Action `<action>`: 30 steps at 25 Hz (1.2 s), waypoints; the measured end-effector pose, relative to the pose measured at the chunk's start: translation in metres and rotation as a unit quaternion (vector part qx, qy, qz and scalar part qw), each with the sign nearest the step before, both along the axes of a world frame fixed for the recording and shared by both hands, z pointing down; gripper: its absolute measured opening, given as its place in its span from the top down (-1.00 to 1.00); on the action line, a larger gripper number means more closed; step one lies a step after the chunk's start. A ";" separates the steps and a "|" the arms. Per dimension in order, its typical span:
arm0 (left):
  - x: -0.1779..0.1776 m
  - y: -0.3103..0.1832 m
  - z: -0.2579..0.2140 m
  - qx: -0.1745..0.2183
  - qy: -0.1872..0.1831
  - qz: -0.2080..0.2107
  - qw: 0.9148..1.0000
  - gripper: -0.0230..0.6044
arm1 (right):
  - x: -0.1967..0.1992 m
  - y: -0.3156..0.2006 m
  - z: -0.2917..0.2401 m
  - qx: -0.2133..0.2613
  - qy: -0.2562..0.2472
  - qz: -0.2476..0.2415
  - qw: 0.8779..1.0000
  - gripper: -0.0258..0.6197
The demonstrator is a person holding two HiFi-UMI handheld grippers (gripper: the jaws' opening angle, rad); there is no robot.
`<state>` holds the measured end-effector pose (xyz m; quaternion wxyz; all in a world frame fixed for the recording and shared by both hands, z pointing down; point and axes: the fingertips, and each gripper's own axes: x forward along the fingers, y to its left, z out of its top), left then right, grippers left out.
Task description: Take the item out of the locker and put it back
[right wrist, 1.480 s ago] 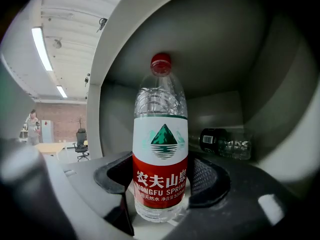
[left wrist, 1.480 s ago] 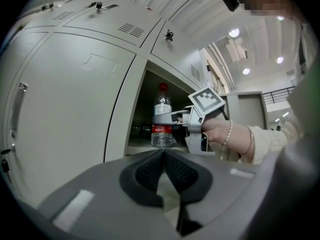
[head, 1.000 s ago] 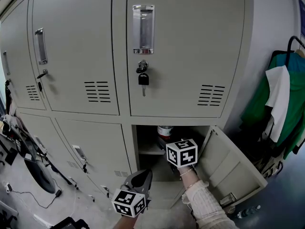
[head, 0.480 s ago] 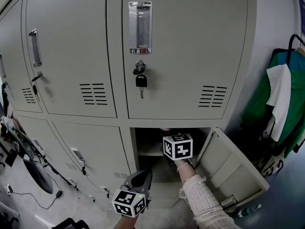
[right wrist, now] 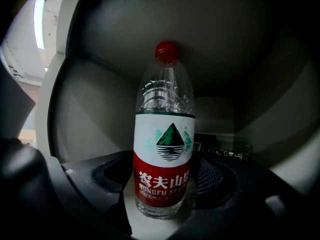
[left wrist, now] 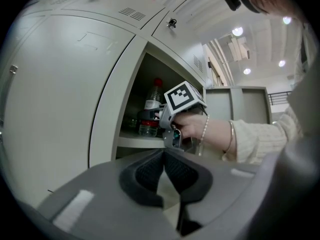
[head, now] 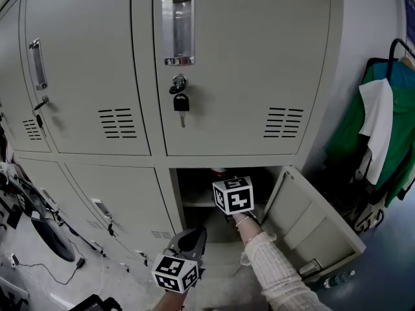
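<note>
A clear water bottle [right wrist: 164,149] with a red cap and a red and white label stands upright on the shelf [right wrist: 150,224] inside the open lower locker. My right gripper [right wrist: 165,184] reaches into the locker with the bottle between its jaws. The jaws have just been opening, and the left pad [right wrist: 107,176] stands off the label. In the head view only the bottle's red cap [head: 217,171] shows above the right marker cube [head: 233,195]. My left gripper [head: 192,238] hangs low outside the locker, shut, with nothing in it.
The locker's door [head: 311,219] is swung open to the right. The upper door has a key [head: 181,102] in its lock. Green clothes [head: 382,128] hang at the right. Cables and gear [head: 32,206] lie at the lower left.
The right gripper has moved a little further into the locker, and its cube now covers most of the bottle in the head view. The left gripper has kept still.
</note>
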<state>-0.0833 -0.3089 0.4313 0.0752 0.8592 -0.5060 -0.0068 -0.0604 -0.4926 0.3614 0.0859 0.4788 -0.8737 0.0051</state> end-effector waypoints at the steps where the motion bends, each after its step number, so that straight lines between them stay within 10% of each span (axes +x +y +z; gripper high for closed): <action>1: 0.000 0.001 -0.001 0.001 0.000 0.001 1.000 0.91 | 0.000 0.003 -0.002 0.008 -0.002 -0.001 1.000 -0.19; 16: 0.009 -0.001 -0.012 0.015 -0.003 0.017 1.000 0.91 | 0.027 0.098 -0.024 0.080 -0.080 -0.049 0.992 -0.34; 30: 0.008 0.016 -0.014 0.032 -0.013 0.020 0.999 0.91 | 0.050 0.190 0.001 0.081 -0.128 -0.098 0.984 0.11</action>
